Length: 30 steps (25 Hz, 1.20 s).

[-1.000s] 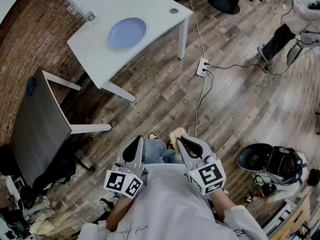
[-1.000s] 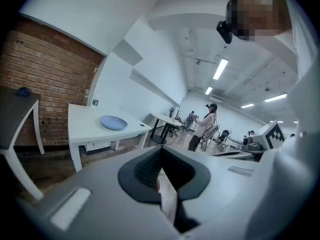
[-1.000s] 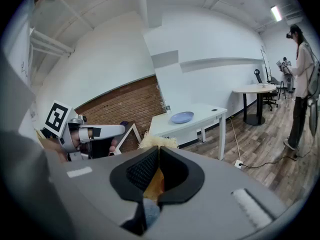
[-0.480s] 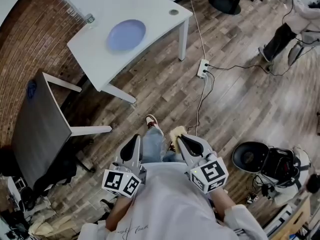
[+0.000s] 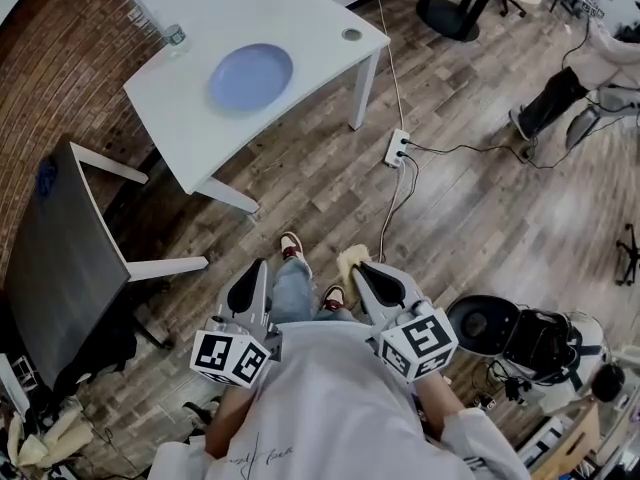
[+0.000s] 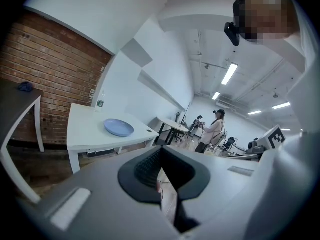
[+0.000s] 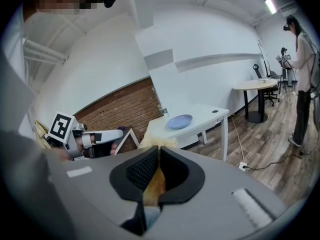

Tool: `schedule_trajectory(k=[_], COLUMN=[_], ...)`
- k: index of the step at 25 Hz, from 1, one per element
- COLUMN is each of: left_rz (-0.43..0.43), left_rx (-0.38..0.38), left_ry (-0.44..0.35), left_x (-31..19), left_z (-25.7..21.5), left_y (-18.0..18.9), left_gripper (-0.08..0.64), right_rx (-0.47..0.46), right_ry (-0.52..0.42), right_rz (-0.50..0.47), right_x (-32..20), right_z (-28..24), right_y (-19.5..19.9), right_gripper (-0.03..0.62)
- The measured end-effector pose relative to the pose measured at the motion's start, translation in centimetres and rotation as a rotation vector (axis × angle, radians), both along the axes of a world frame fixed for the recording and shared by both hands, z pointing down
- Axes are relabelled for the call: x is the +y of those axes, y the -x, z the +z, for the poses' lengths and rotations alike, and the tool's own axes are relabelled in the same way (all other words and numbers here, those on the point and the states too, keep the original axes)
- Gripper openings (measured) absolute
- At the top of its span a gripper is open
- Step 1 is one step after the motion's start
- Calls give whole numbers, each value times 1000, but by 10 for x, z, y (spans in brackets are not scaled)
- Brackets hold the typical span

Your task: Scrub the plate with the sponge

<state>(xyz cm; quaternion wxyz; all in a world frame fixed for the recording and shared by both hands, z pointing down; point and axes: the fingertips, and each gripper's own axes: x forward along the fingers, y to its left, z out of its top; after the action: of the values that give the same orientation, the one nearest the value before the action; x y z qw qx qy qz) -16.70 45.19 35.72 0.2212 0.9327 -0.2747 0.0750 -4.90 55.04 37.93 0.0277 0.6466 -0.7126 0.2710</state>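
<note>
Pale blue round plate [image 5: 250,76] is sitting untouched on the white rectangular table [image 5: 170,108] in the upper left of the head view. Since a second ago I am carrying both claws toward it, with a white-and-red shoe [image 5: 291,244] stepping out ahead over the wooden plank floor [image 5: 450,198]. My right gripper [image 5: 362,268] is staying clamped on the yellow fibrous sponge [image 5: 350,260] and my left gripper [image 5: 256,268] is riding with jaws together on nothing, so I am judging this as approach only, sponge well apart from plate.
</note>
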Motion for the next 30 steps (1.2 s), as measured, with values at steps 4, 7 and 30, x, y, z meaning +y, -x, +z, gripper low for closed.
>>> schedule_trajectory(k=[4, 7, 30], left_rz=[-11, -17, -28], left_rx=[14, 28, 58], left_ry=[18, 23, 55], left_x=[-40, -67, -234], left_z=[-7, -6, -3], left_y=[-5, -6, 21], left_gripper=[12, 12, 12], right_rx=[12, 20, 73], right_ry=[15, 21, 27], right_rz=[2, 1, 62], right_x=[-36, -62, -228], right_z=[-6, -9, -34], right_y=[-8, -11, -44], right_gripper=[23, 23, 23])
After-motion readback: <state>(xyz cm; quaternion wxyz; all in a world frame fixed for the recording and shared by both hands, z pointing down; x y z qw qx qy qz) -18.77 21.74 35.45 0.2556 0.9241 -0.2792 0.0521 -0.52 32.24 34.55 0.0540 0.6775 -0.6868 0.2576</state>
